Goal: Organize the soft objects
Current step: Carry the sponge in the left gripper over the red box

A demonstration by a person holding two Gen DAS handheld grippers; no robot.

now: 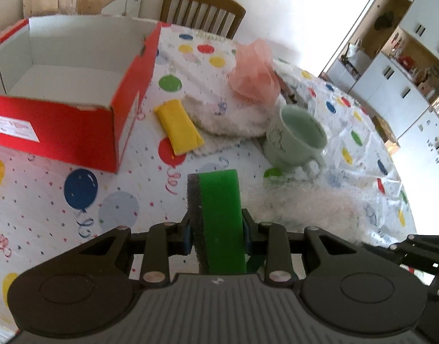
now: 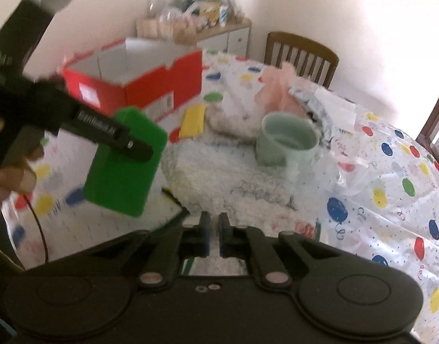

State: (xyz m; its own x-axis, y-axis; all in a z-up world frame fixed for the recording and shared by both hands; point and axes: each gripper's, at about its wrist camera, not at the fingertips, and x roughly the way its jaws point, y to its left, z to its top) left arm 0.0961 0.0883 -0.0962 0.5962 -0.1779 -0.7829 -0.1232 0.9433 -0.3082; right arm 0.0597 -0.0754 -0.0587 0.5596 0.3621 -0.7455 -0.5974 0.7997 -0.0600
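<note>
**Green sponge lifted, box not yet filled**

My left gripper (image 1: 216,229) clamps a green rectangular sponge with a dark grey scouring layer (image 1: 219,215), centre bottom of the left wrist view, held in the air above the balloon-print plastic tablecloth (image 1: 47,215). In the right wrist view the same sponge sits at middle left, pinched between the left gripper's fingers. My right gripper (image 2: 213,236) shows at bottom centre with its jaws nearly closed, a narrow gap between the blue pads, and nothing in them.

The open red cardboard box with white inside (image 1: 127,86) fills the upper left of the left wrist view. What I can see of its floor is bare, so I judge the sorting has barely begun.

Left on the table: a folded yellow cloth (image 1: 179,129) just right of the box, lying against a fluffy white towel (image 1: 231,120); a peach mesh bath pouf (image 1: 255,71) behind that; and a pale green ceramic cup (image 1: 297,137) to the right.

The near corner of the box floor is hidden by its wall. The right wrist view is motion-blurred, and a second fluffy white patch before the cup is hard to identify.
</note>
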